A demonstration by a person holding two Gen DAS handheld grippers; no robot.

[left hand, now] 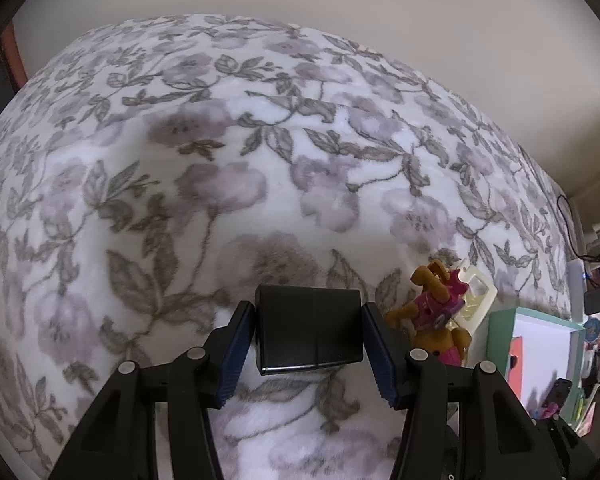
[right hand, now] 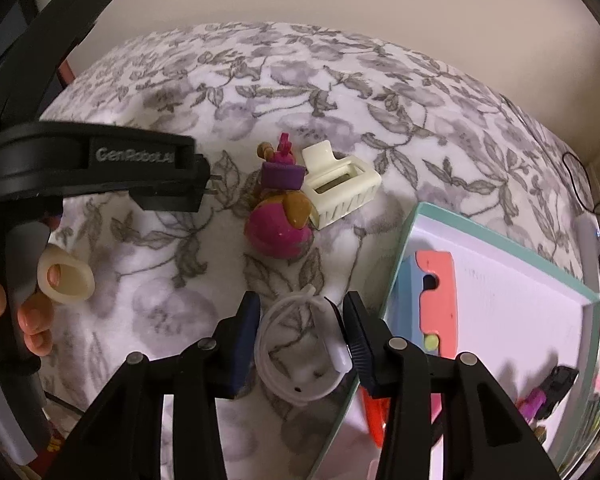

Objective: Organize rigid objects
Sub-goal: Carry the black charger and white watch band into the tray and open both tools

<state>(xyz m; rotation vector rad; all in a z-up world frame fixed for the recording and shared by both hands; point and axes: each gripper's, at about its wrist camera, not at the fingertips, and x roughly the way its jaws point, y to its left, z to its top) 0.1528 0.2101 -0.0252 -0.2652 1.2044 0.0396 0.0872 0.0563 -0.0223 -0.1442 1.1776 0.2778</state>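
Observation:
My left gripper (left hand: pixel 308 312) is shut on a small black box (left hand: pixel 308 332), both blue pads pressed to its sides just above the floral bedspread (left hand: pixel 220 160). Between the fingers of my right gripper (right hand: pixel 300 304) sits a translucent white plastic ring (right hand: pixel 300 352), which they are shut on beside the tray's edge. A pink and orange toy dog (right hand: pixel 280 220) lies on the bedspread (right hand: pixel 340 92) ahead, touching a cream hair claw clip (right hand: pixel 340 188). In the left wrist view the toy dog (left hand: pixel 436 312) and the clip (left hand: pixel 476 288) lie right of the black box.
A teal-rimmed white tray (right hand: pixel 520 300) lies at the right and holds a coral and blue foam piece (right hand: pixel 436 292). The same tray (left hand: pixel 500 332) shows in the left wrist view. A hand (right hand: pixel 32 312) holds the left gripper's body (right hand: pixel 92 164). Cables and clutter (left hand: pixel 596 280) sit beyond the bed's right edge.

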